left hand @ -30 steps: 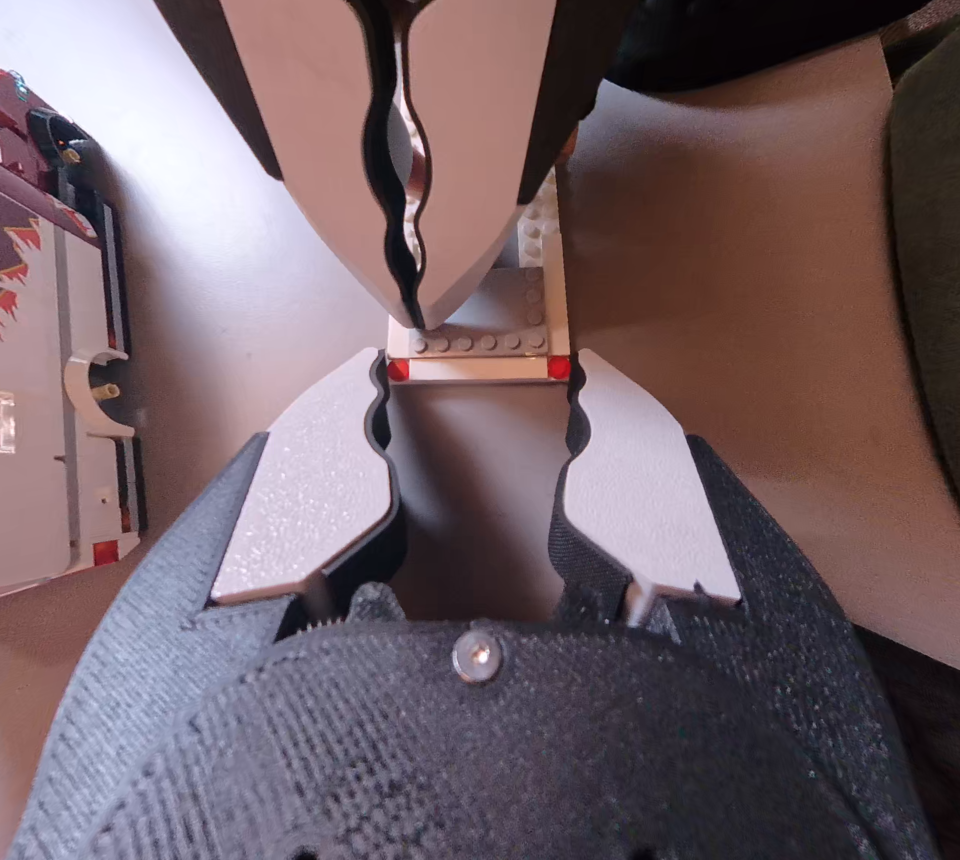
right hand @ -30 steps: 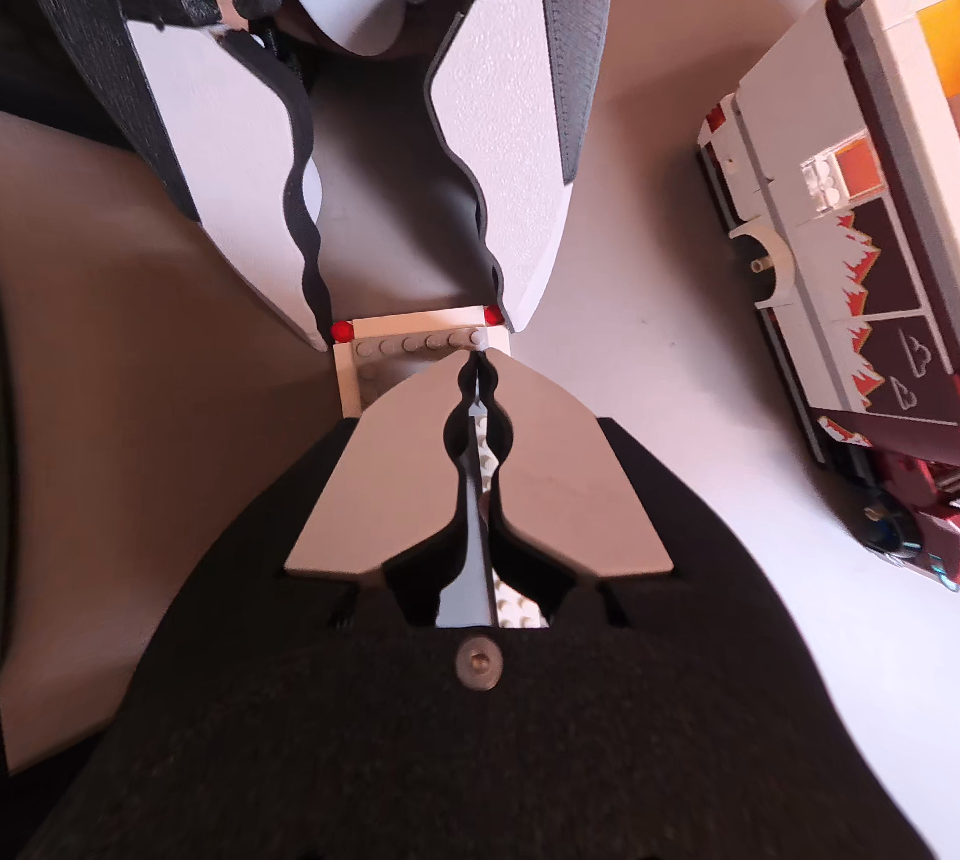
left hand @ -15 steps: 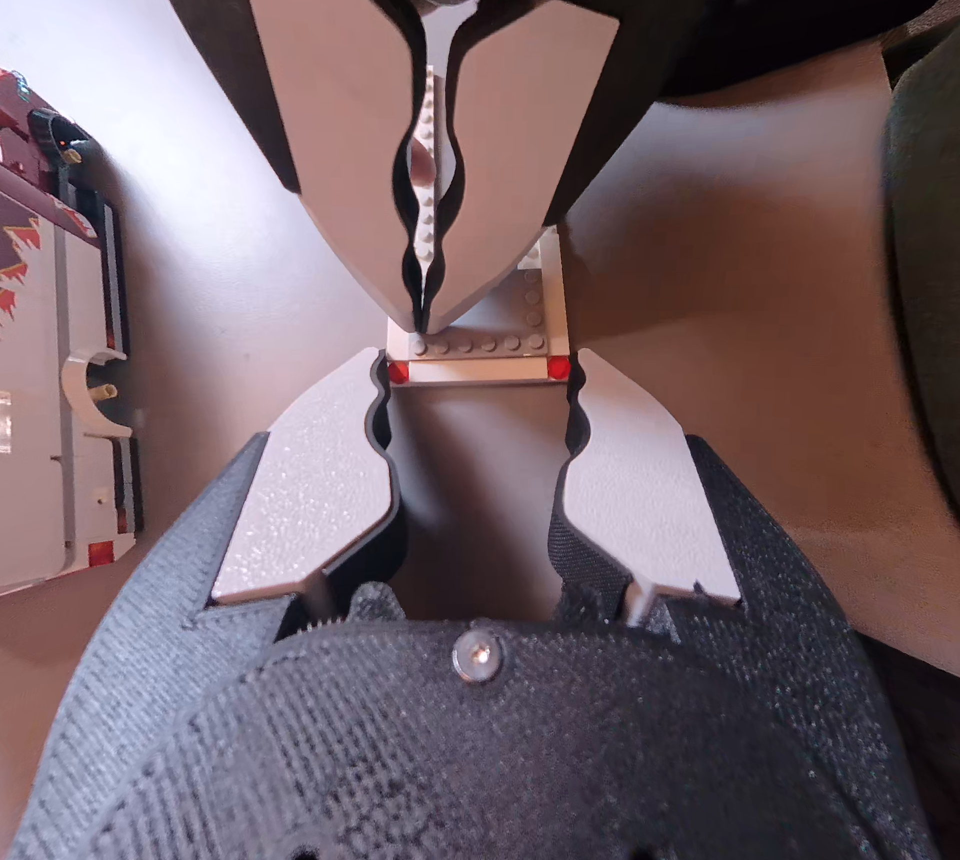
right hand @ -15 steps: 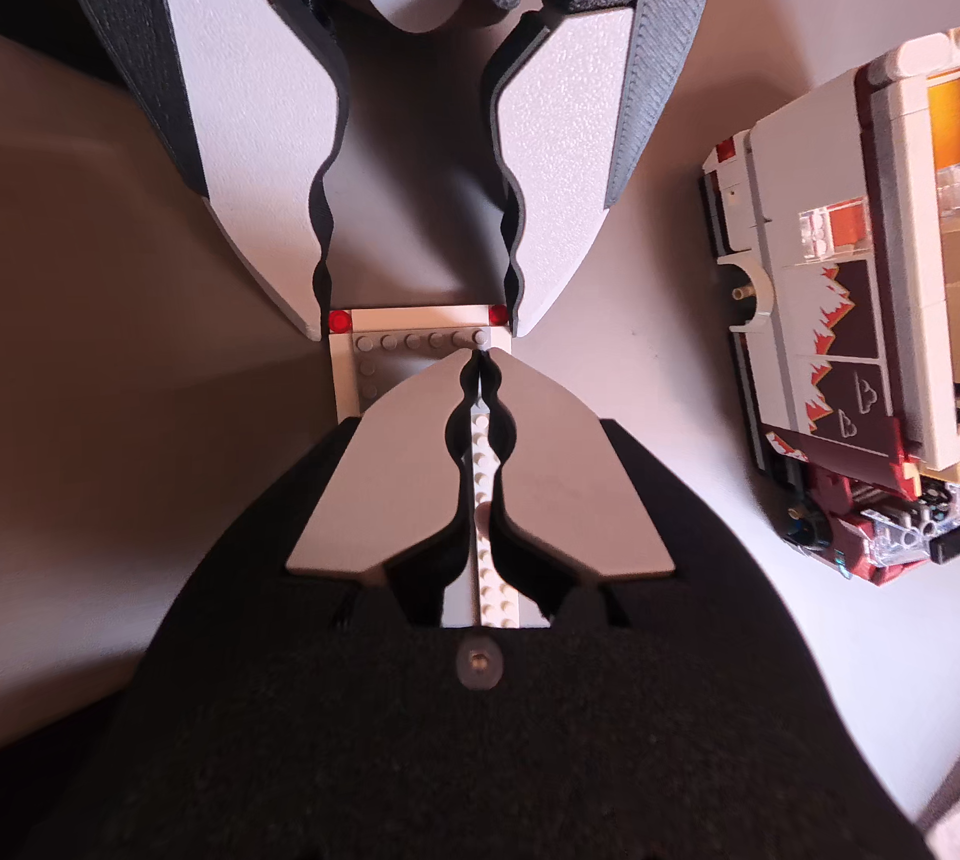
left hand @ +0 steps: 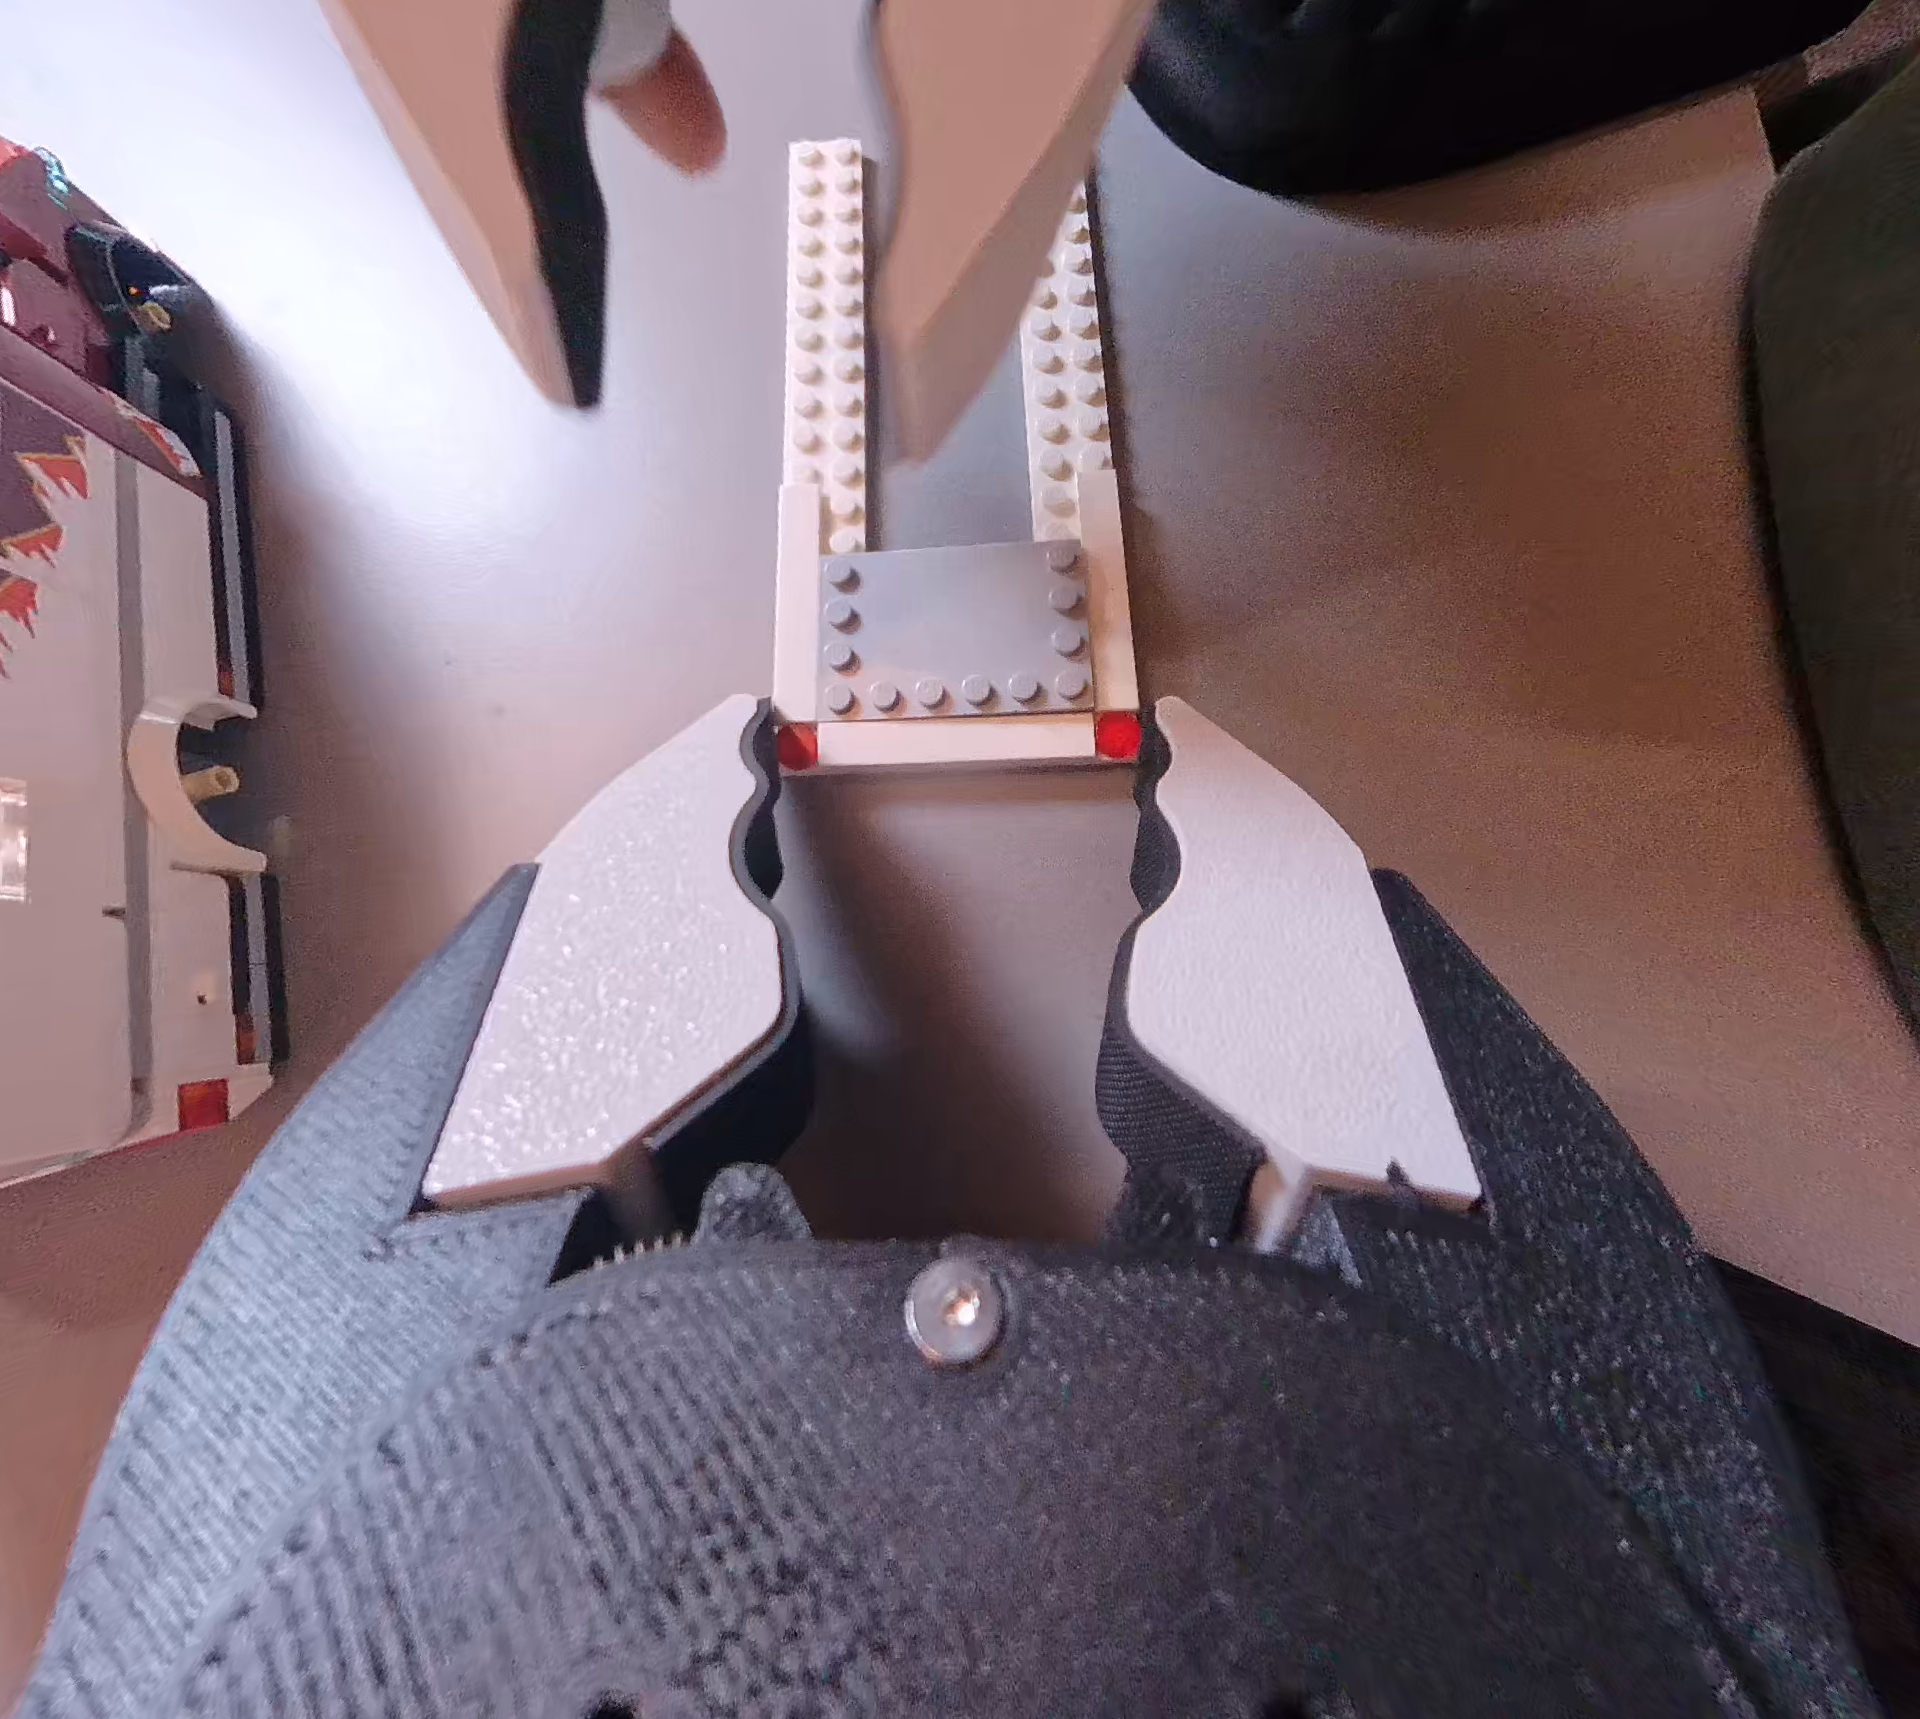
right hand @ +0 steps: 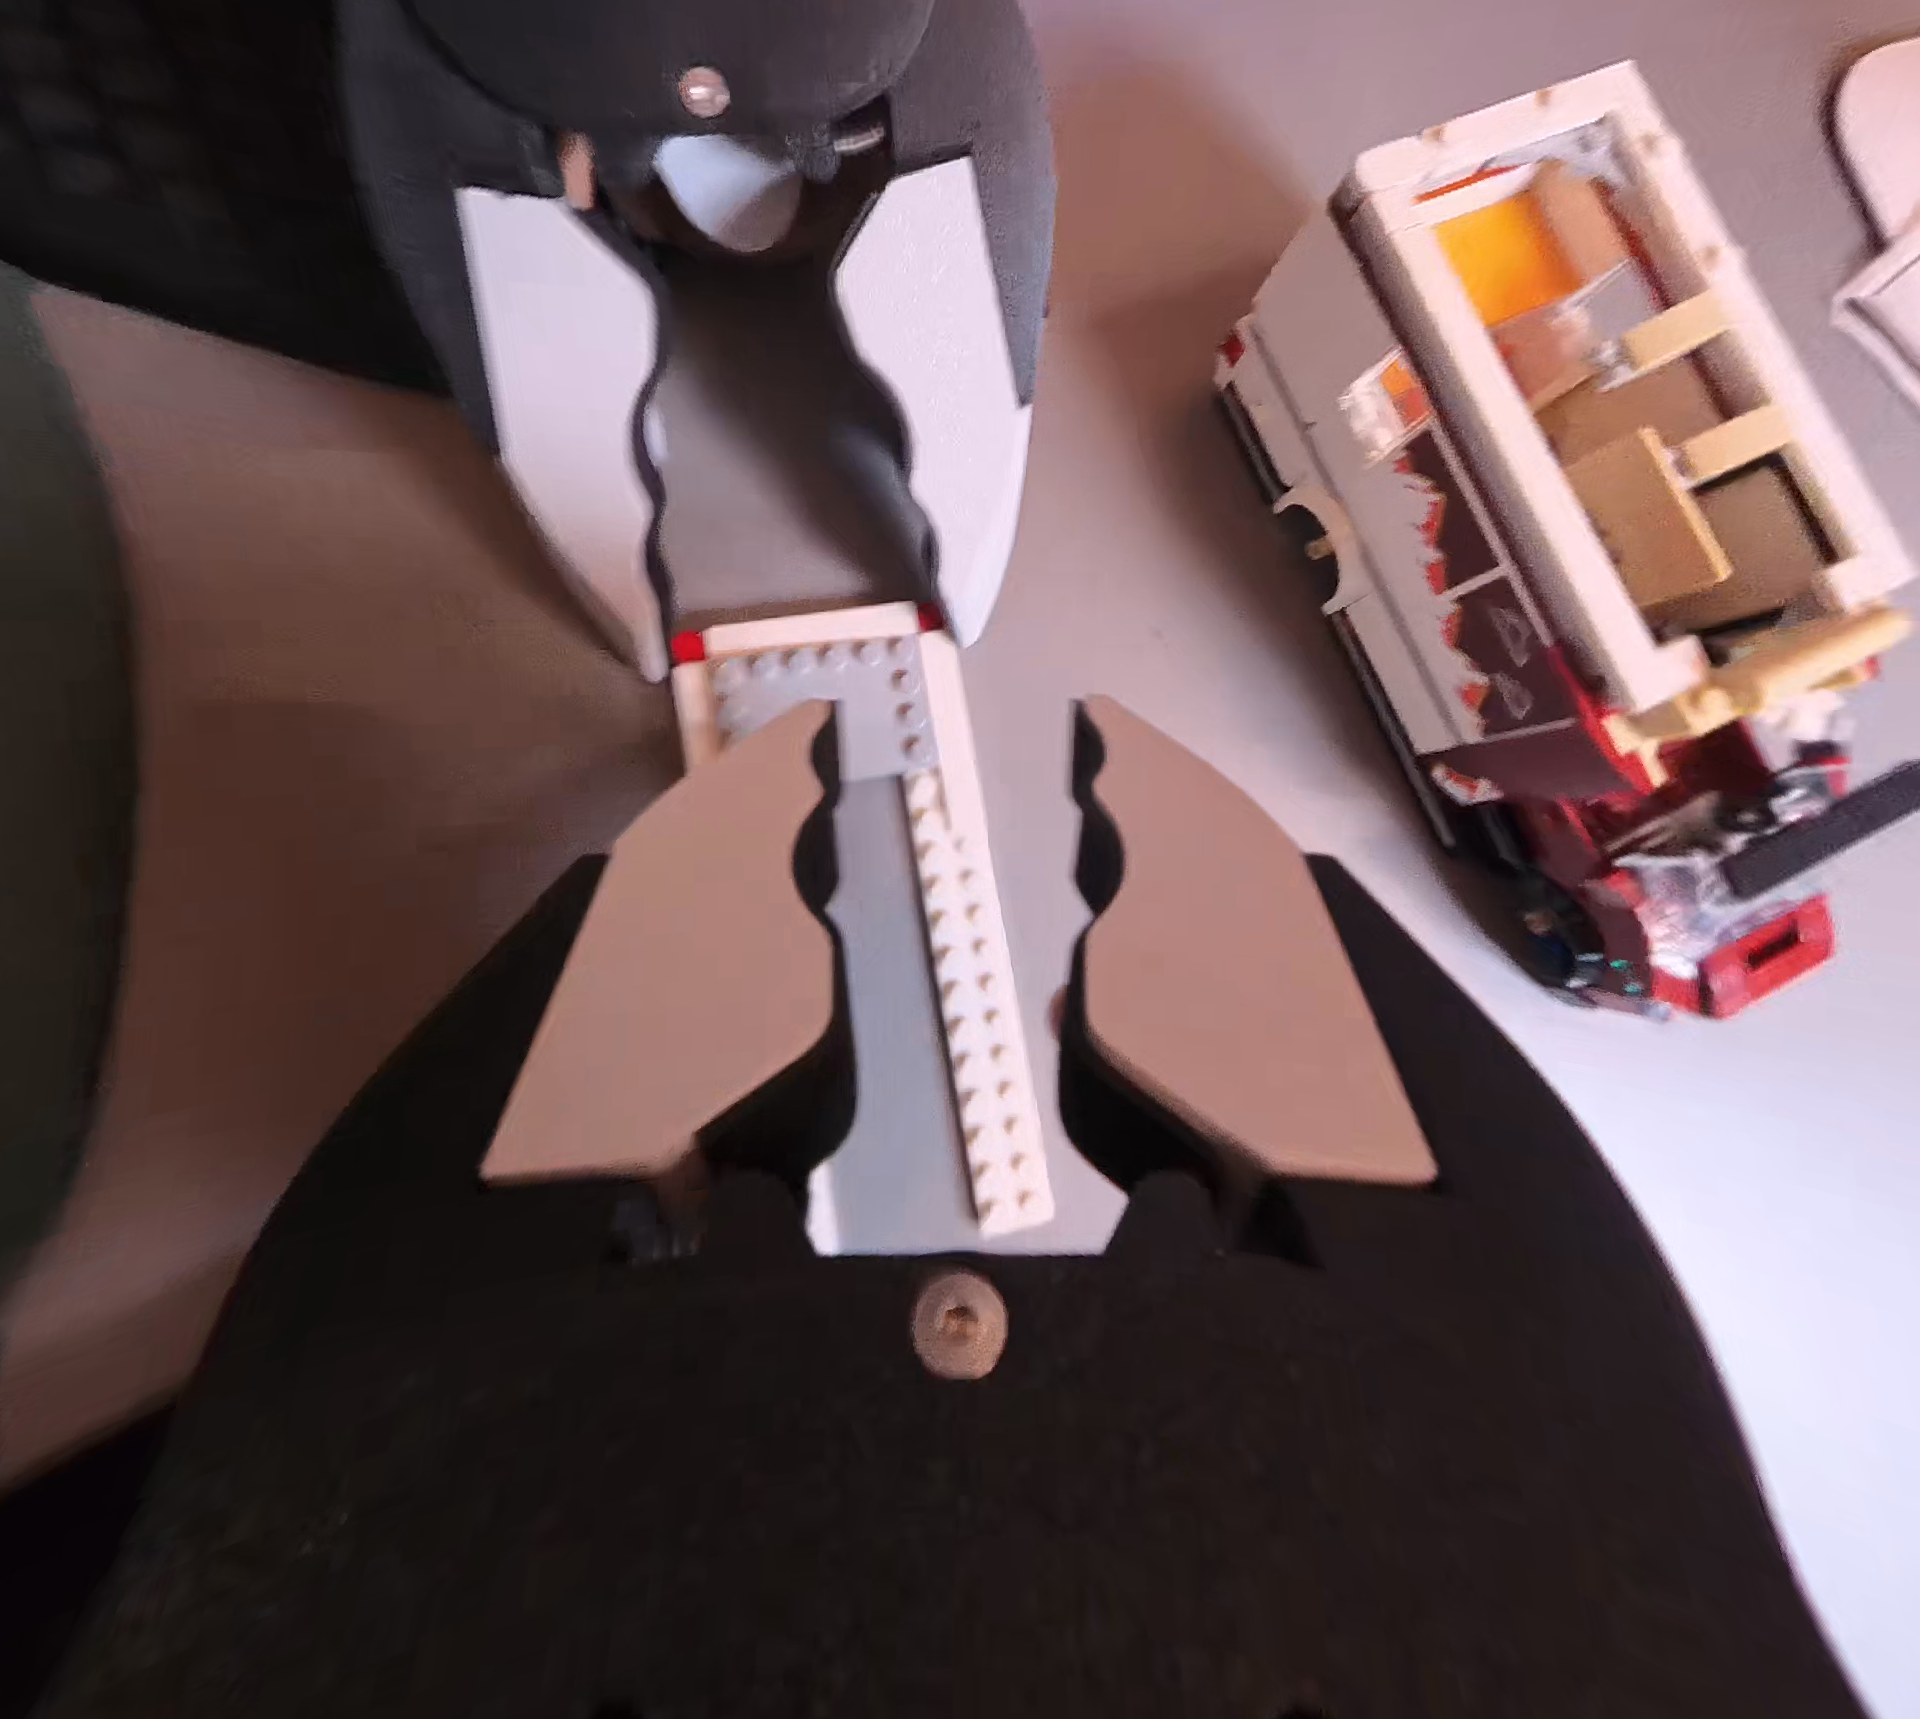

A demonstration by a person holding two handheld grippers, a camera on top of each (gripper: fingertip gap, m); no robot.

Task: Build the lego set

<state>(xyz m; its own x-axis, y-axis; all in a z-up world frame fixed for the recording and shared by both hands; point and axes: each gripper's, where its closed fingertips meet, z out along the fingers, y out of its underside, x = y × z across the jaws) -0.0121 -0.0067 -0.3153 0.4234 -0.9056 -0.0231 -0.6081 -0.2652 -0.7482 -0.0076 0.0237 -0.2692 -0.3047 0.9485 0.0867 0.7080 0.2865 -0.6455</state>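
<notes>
While the left hand-held gripper [left hand: 957, 739] clamped the near end of the brick frame [left hand: 951, 630] at its red corner studs, mid-frame on the bench [left hand: 1455, 630], the right hand-held gripper [right hand: 951, 713] stood apart above it, holding nothing. Frame: two white studded rails, grey plate, white border. Brick-built van [right hand: 1579, 547] lay at right, roof off.

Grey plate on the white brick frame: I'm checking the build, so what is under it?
The grey plate sits on two long white studded strips bordered by white bars. Anything beneath its middle is covered.
</notes>
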